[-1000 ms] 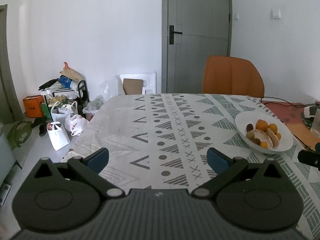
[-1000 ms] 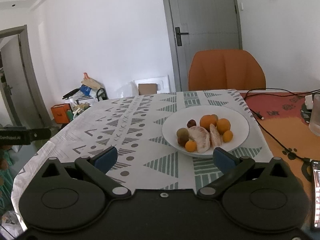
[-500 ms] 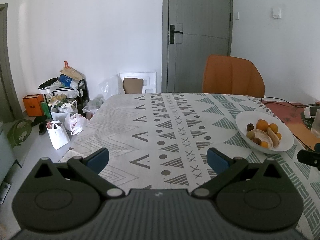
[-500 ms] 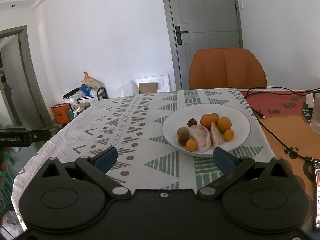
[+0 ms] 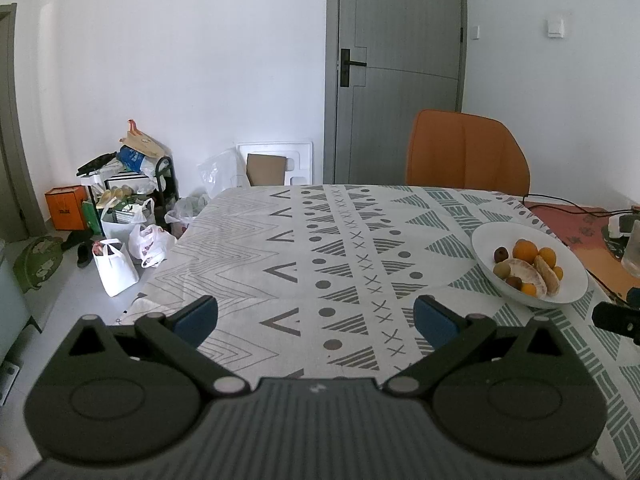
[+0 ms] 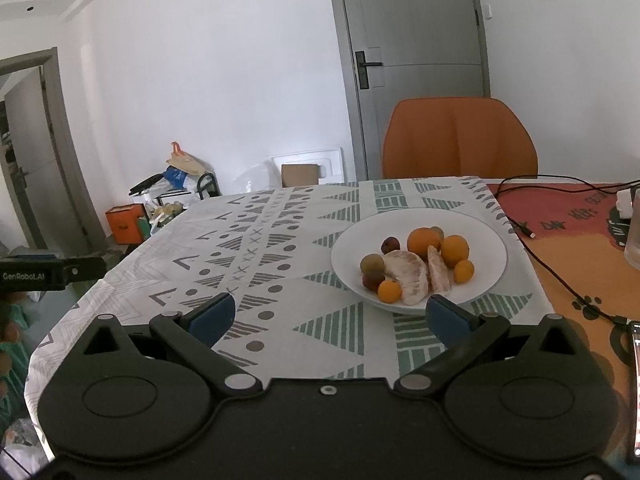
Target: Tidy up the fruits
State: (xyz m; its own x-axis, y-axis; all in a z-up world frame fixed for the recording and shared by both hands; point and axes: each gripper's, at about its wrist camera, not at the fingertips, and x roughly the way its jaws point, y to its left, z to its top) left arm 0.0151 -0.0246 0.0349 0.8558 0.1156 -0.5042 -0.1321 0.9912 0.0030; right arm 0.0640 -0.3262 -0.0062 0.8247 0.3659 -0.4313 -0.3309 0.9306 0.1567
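A white plate (image 6: 488, 240) sits on the patterned tablecloth and holds oranges (image 6: 424, 241), pomelo segments (image 6: 408, 270), small kumquats, a kiwi (image 6: 372, 263) and dark round fruits. In the left wrist view the plate (image 5: 576, 268) lies at the right. My right gripper (image 6: 328, 318) is open and empty, just short of the plate's near rim. My left gripper (image 5: 316, 318) is open and empty above the cloth, well left of the plate.
An orange chair (image 6: 460, 136) stands at the table's far side. A black cable (image 6: 560, 272) crosses an orange mat at the right. A glass (image 6: 634, 236) stands at the right edge. Bags and boxes (image 5: 120, 220) crowd the floor at the left.
Both grippers have shifted slightly, so the plate sits a little higher in both views. Both stay open and empty.
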